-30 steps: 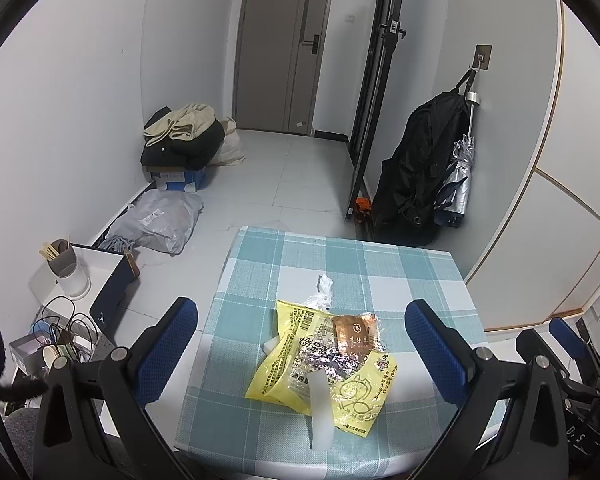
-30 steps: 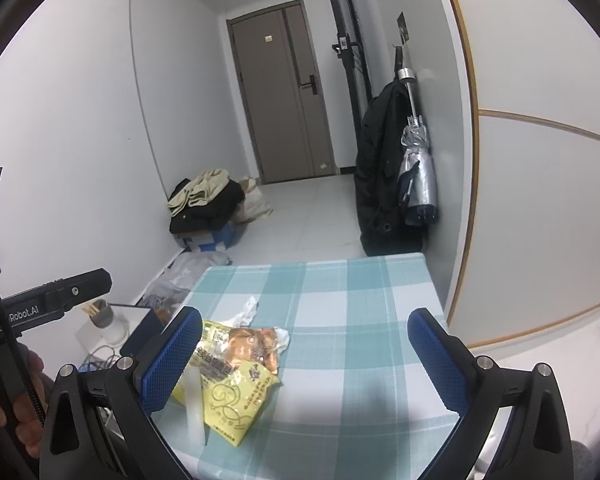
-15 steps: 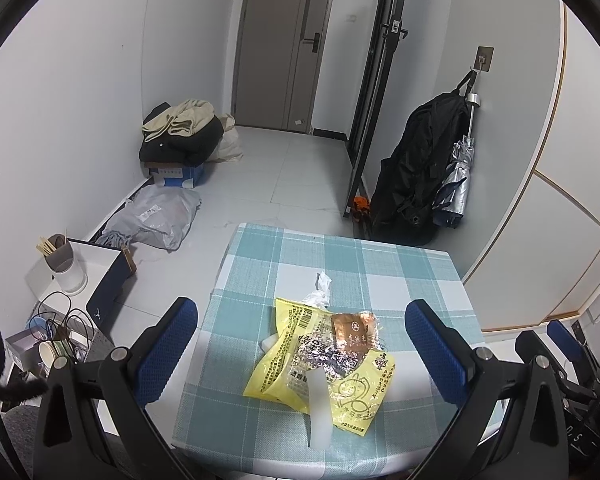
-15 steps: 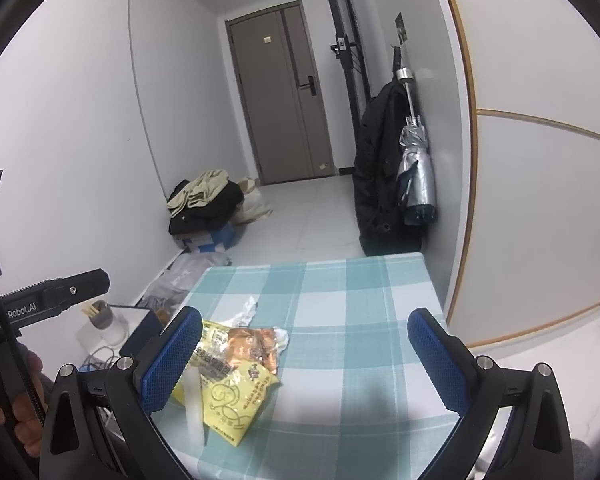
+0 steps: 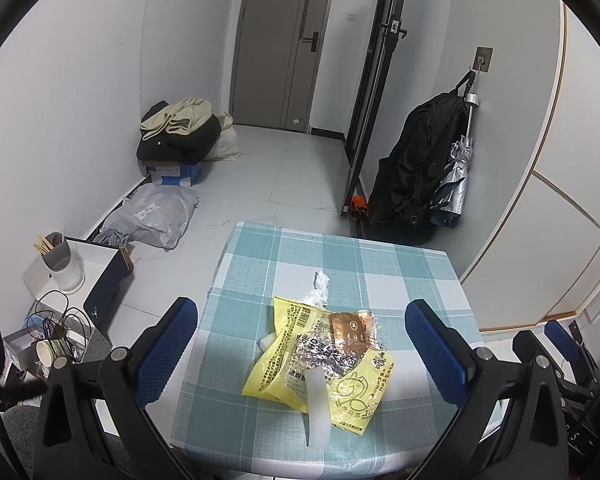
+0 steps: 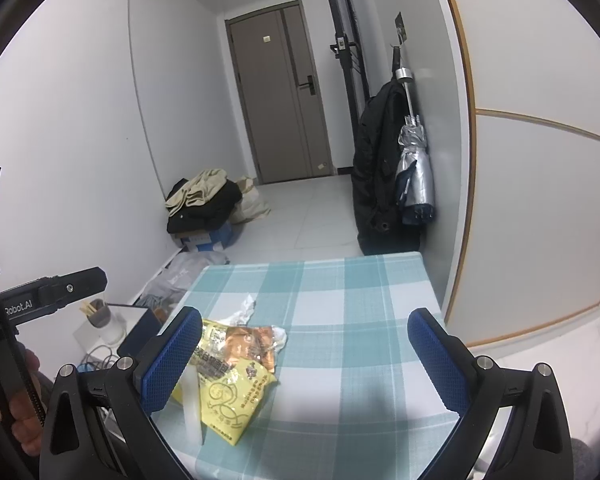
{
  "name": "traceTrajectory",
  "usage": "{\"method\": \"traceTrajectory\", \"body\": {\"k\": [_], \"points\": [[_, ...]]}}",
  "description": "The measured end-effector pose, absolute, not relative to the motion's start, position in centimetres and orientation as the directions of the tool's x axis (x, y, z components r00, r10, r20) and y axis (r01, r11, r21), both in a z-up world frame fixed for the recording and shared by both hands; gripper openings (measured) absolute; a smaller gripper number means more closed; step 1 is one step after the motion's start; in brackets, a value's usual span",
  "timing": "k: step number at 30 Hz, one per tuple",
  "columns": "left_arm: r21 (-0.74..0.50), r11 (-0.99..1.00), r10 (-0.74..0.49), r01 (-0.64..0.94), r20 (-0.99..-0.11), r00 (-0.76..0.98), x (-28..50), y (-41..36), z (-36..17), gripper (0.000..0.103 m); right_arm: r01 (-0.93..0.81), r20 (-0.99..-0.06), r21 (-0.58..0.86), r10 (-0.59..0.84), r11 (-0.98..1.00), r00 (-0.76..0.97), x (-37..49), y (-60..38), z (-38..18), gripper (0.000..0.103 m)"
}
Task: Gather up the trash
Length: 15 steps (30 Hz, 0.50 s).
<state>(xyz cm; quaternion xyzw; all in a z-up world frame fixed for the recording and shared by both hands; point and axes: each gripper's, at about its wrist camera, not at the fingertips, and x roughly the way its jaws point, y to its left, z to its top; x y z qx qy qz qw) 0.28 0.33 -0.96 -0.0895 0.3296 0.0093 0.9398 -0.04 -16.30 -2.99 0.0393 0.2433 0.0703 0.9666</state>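
Trash lies in one loose heap on the near half of the checked table: a yellow snack wrapper lying flat, a brown foil packet on top of it, a crumpled white scrap touching its far edge, and a pale translucent strip across its near end. Nothing is gripped yet, so the task appears to be at its opening step, the approach.

The left claw hovers above the heap with its blue pads wide apart, the wrapper framed between them. The right claw is likewise spread and empty, held over bare cloth to the right of the heap, with the wrapper beside its left pad.

The next move likely calls for lowering the left claw and pinching a raised fold, since the wrapper lies flat and thin and could slide on the cloth. The loose pieces on top may slip off when it lifts.

No bin shows in either view. Off the table's left edge stand a white box, a cup of sticks and tangled cables; none blocks the reach.
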Motion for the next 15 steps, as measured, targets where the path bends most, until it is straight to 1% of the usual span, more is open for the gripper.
{"method": "traceTrajectory", "body": {"k": [15], "points": [[-0.182, 0.981, -0.060, -0.070, -0.626, 0.777, 0.51, 0.93, -1.31, 0.102, -0.111, -0.466, 0.104, 0.147, 0.988, 0.872, 0.16, -16.40, -2.90, 0.103]]}}
